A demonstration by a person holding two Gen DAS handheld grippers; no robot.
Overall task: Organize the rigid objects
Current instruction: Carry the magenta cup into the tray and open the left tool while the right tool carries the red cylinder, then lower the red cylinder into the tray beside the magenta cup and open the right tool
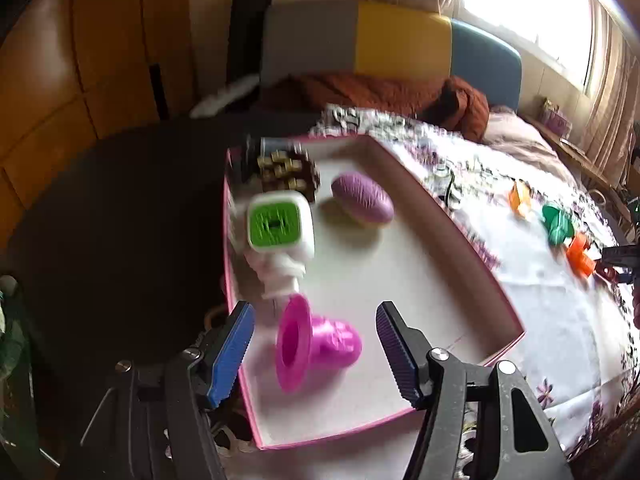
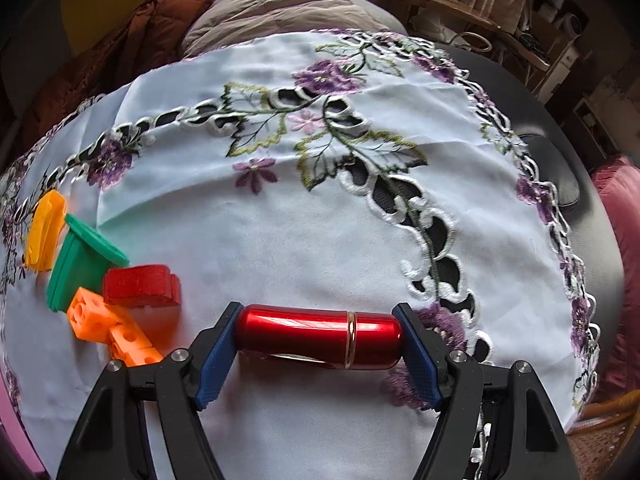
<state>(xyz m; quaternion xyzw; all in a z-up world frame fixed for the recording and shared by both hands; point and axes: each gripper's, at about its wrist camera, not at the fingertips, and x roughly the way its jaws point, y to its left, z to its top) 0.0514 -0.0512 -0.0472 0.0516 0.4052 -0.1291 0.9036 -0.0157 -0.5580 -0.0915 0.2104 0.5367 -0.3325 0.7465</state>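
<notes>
A pink flanged plastic piece [image 1: 320,344] lies on its side in the near corner of a shallow white box with a pink rim [image 1: 460,232]. My left gripper [image 1: 315,310] is open around it, and neither blue pad touches it. The box also holds a white cube with a green face [image 1: 276,224], a purple oval [image 1: 362,202], a brown wooden puzzle [image 1: 288,172] and a white ribbed piece [image 1: 280,276]. My right gripper [image 2: 318,312] is shut end to end on a shiny red metal cylinder [image 2: 316,336], just above the embroidered cloth [image 2: 280,220].
Left of the right gripper, a yellow piece [image 2: 44,236], a green flanged piece [image 2: 80,260], a red block [image 2: 140,284] and an orange holed block [image 2: 112,328] lie close together on the cloth. The black table edge [image 2: 560,168] curves round at the right. A bed lies beyond.
</notes>
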